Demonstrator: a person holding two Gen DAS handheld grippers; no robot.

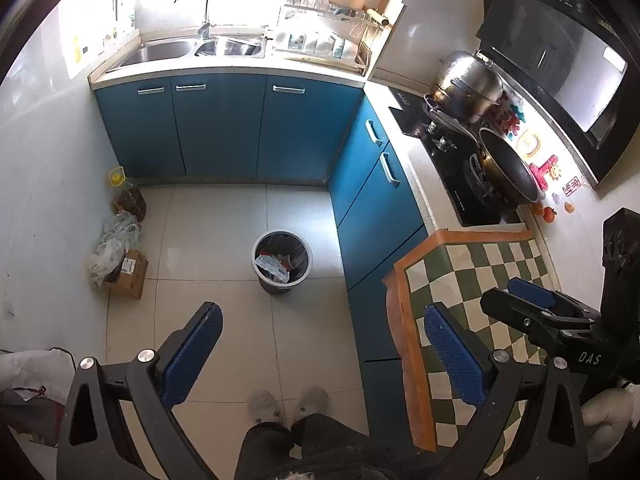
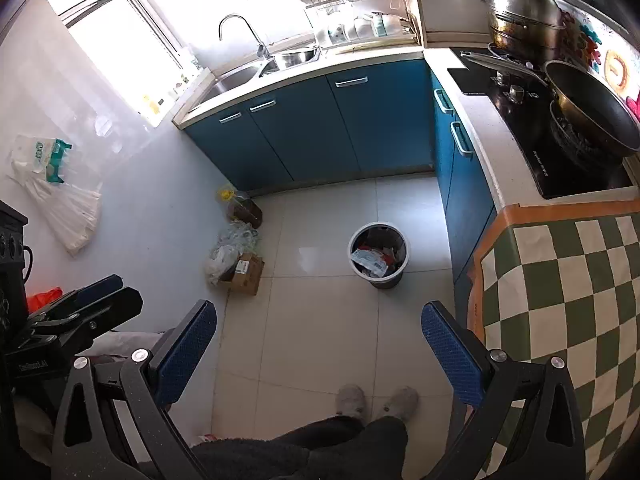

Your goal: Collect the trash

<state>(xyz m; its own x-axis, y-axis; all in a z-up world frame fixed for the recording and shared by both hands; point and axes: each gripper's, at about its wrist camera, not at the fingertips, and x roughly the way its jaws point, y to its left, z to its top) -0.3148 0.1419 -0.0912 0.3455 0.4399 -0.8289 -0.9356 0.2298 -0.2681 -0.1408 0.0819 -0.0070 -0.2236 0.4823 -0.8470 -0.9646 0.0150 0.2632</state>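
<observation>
**Both grippers empty above the kitchen floor**

I hold my left gripper (image 1: 320,344) and right gripper (image 2: 320,344) spread wide, gripping nothing. The trash bin (image 1: 281,261), with wrappers inside, stands on the tiled floor (image 1: 224,240) near the blue cabinets (image 1: 224,124). A cardboard box (image 1: 130,274) and crumpled plastic bags (image 1: 116,240) lie by the wall.

Glossy pale tile on the floor (image 1: 224,240), with window glare. Smooth, faintly shiny blue fronts on the cabinets (image 1: 224,124), with bright metal handles. Brushed steel in the sink (image 1: 168,50); polished, dented-looking steel on the pot (image 1: 466,80). Dark matt inside of the pan (image 1: 508,164). Black glossy glass on the hob (image 2: 532,120). Checked cloth (image 2: 568,280), smooth, slightly shiny. Plastic bin (image 2: 378,254) lined with dark film, crumpled paper inside. Brown cardboard box (image 2: 246,274). Dimpled blue rubbery pads (image 2: 452,356) on matt black gripper frames.
</observation>
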